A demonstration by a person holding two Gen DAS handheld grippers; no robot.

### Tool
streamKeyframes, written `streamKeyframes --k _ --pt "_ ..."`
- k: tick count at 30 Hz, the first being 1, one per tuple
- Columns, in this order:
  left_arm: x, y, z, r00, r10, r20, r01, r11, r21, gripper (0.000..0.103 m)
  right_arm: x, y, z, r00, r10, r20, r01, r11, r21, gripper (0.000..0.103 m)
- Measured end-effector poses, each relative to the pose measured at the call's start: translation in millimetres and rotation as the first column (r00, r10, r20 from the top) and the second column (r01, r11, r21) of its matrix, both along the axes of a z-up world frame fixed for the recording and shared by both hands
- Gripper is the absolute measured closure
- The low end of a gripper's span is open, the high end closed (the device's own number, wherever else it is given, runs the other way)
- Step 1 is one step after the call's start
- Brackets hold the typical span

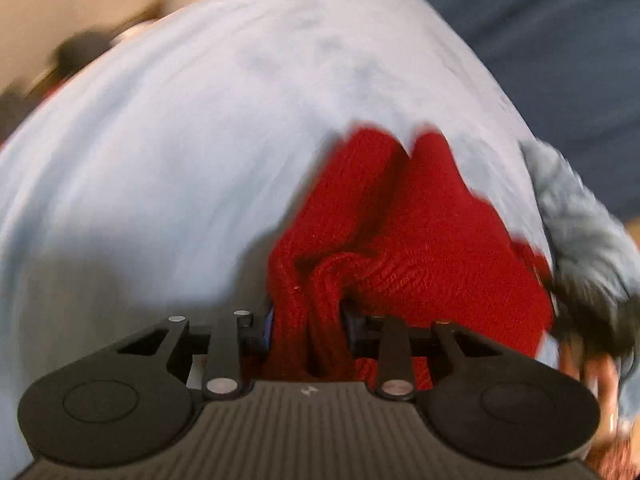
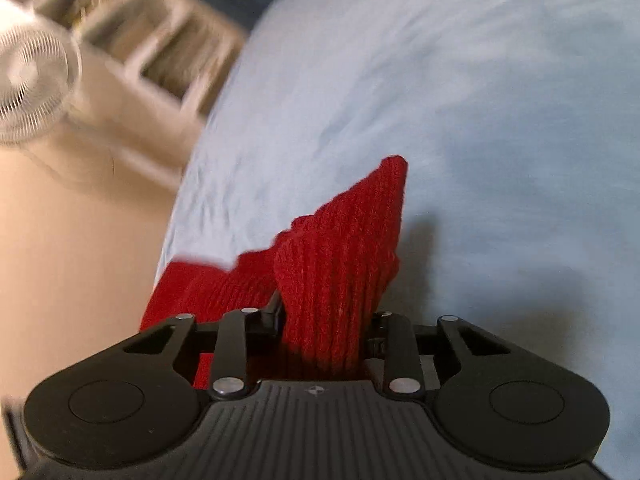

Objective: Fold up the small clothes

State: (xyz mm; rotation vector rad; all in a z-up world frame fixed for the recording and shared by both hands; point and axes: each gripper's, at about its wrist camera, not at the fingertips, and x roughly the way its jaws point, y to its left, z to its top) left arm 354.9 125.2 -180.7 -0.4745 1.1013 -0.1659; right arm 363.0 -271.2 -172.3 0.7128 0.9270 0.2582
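Observation:
A red knitted garment point(image 1: 400, 232) hangs over a light blue sheet point(image 1: 168, 152). My left gripper point(image 1: 308, 328) is shut on a bunched fold of the red knit, which hides the fingertips. In the right wrist view my right gripper point(image 2: 324, 328) is shut on another part of the red knitted garment point(image 2: 344, 256), whose ribbed corner stands up between the jaws above the light blue sheet point(image 2: 460, 100). Both views are blurred by motion.
A grey fuzzy sleeve and a hand point(image 1: 584, 248) are at the right edge of the left wrist view. A white fan point(image 2: 32, 76) and a shelf unit point(image 2: 160, 44) stand beyond the sheet's left edge. Beige floor point(image 2: 72, 248) lies below.

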Motion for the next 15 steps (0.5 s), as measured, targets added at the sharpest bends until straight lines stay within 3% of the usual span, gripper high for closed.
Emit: streamKeyframes --k 2,5,9,11,13,14,15 --pt "52.2 -17.5 7.1 0.993 -0.112 0.035 0.111 0.993 0.041 0.072 -53.5 -28.3 -2.8 0.990 -0.126 0.058 0.121 0.990 0.079 0.074" --pt "122.3 -75.0 19.1 0.955 -0.283 0.084 0.277 0.958 0.073 0.072 -130.8 -39.3 -21.0 0.940 -0.317 0.125 0.296 0.942 0.160 0.074" --pt "136.3 -125.2 18.5 0.926 -0.366 0.093 0.346 0.921 0.178 0.072 -164.3 -42.7 -72.4 0.861 -0.506 0.051 0.469 0.829 0.305 0.074" --pt "137.8 -110.8 16.1 0.926 -0.365 0.091 0.349 0.924 0.156 0.070 -162.4 -43.4 -80.8 0.851 -0.524 0.040 0.486 0.814 0.317 0.071" --pt "138.8 -93.1 15.5 0.935 -0.344 0.086 0.332 0.934 0.132 0.062 -160.7 -42.1 -79.7 0.856 -0.512 0.065 0.475 0.830 0.291 0.062" --pt "139.6 -87.2 18.4 0.940 -0.329 0.086 0.316 0.939 0.132 0.053 -160.6 -40.0 -78.8 0.857 -0.512 0.063 0.480 0.836 0.264 0.048" --pt "142.3 -80.9 19.5 0.947 -0.309 0.087 0.295 0.945 0.138 0.039 -159.4 -38.7 -78.2 0.851 -0.523 0.045 0.499 0.833 0.238 0.047"
